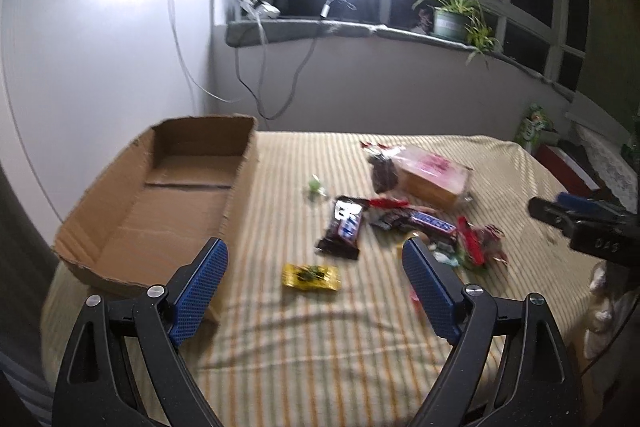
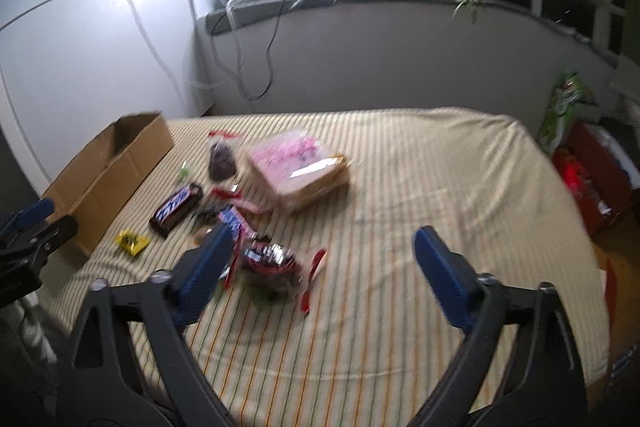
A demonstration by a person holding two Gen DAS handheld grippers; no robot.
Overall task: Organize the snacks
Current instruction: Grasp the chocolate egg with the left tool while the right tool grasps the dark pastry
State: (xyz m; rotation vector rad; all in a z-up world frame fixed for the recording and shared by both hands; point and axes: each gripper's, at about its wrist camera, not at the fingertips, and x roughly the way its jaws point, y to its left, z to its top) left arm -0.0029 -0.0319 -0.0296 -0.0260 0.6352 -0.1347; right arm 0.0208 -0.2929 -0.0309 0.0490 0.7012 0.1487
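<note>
on the striped bed (image 1: pixel 320 347) the snacks (image 1: pixel 400 219) lie in a loose pile beside the empty box (image 1: pixel 160 211), waiting to go in. left gripper (image 1: pixel 314 255) and right gripper (image 2: pixel 324 243) both hang wide apart, holding nothing.

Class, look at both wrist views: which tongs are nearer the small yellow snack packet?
Left. The left tongs, open, hover right over the yellow snack packet. The right tongs, also open, hang above the wrapper pile, with the packet off to their left.
</note>
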